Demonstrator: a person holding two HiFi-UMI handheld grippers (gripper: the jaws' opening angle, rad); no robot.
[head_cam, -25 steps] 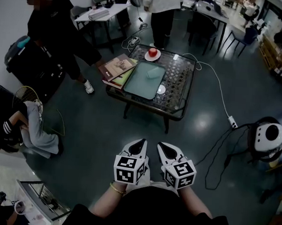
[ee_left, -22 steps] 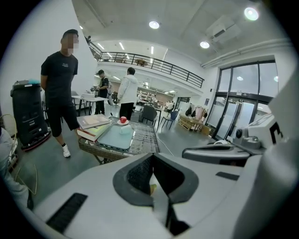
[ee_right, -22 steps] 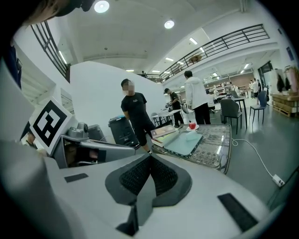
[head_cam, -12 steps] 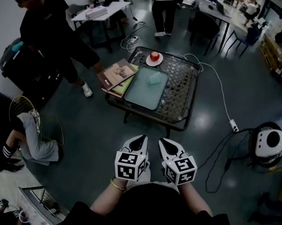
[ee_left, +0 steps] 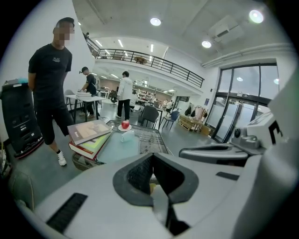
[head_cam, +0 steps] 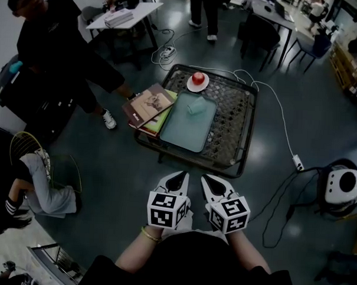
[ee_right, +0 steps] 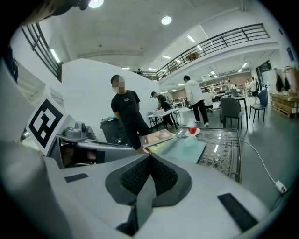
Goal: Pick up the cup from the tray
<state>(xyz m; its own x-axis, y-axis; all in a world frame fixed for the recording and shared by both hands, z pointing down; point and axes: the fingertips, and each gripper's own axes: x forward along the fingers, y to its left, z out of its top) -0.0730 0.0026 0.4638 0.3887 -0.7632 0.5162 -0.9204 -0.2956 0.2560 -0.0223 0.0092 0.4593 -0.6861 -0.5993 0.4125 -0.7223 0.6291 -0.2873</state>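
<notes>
- My left claw (head_cam: 179, 177) is pressed together, its dark pads meeting with nothing between them.
- My right claw (head_cam: 207, 179) is pressed together too, and empty.
- I hold both side by side, near each other but not touching, close in front of my body. Their tips point towards the table, and the marker cubes sit just above my wrists.
- Dark floor lies between the claws and the low glass-topped table (head_cam: 245, 136), so both are well apart from it.
- The pale green tray (head_cam: 183, 132) lies on the left part of the table top.
- The cup (head_cam: 196, 107) is on the tray, towards its far end. It is a pale cup that looks to lie on its side, with nothing touching it.
- Just beyond the tray, a red apple (head_cam: 198, 78) sits on a small white plate (head_cam: 189, 83).
- A stack of books (head_cam: 149, 102) rests at the tray's left edge and overhangs the table.
- A person in black (head_cam: 56, 42) stands left of the table, near the books.
- A white cable runs from the table to a power strip (head_cam: 296, 163) on the floor at the right.
</notes>
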